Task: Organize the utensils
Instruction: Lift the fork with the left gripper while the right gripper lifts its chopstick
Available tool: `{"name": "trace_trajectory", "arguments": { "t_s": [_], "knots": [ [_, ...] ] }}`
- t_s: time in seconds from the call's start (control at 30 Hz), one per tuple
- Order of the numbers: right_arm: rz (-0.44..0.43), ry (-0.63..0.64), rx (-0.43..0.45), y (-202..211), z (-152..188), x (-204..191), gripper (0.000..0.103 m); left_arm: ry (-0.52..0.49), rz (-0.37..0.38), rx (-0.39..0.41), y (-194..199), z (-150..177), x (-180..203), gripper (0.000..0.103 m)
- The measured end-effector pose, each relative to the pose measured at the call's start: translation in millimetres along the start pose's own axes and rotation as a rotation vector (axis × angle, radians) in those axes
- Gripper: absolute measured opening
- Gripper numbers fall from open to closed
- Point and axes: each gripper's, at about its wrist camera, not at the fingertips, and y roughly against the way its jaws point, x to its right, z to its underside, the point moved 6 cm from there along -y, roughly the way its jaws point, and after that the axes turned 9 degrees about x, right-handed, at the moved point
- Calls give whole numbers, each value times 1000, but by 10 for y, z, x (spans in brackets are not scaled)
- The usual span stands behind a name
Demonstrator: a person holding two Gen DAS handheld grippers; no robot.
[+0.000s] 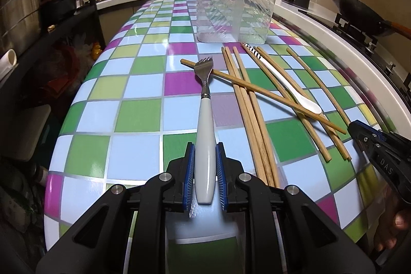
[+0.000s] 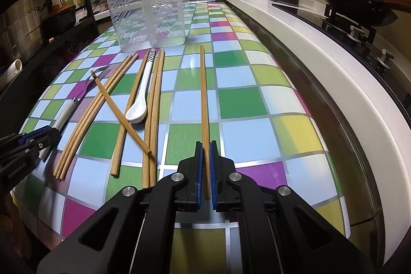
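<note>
Left tongs (image 1: 204, 173) pinch white-handled steel fork (image 1: 204, 120); right tongs (image 2: 206, 171) pinch single wooden chopstick (image 2: 204, 104), both low over checkered tabletop (image 2: 241, 99). Lift each clear of the loose chopsticks, tip upright, drop into separate compartments of clear plastic utensil holder (image 1: 233, 1).

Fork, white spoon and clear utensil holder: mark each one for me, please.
fork (image 1: 204, 135), left wrist view, on its white handle just ahead of the tool.
white spoon (image 2: 136, 113), right wrist view, on the bowl.
clear utensil holder (image 2: 123, 17), right wrist view, on its slotted front wall.
</note>
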Motion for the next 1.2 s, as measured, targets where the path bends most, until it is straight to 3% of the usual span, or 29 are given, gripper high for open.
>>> {"name": "trace_trajectory", "arguments": {
  "t_s": [0.6, 1.2],
  "knots": [
    [-19, 43, -6, -1, -12, -89, 6, -3, -21, 14, -1, 9, 9, 18],
    [16, 34, -5, -25, -19, -15, 6, 6, -41, 31, 5, 13, 13, 18]
  ]
}}
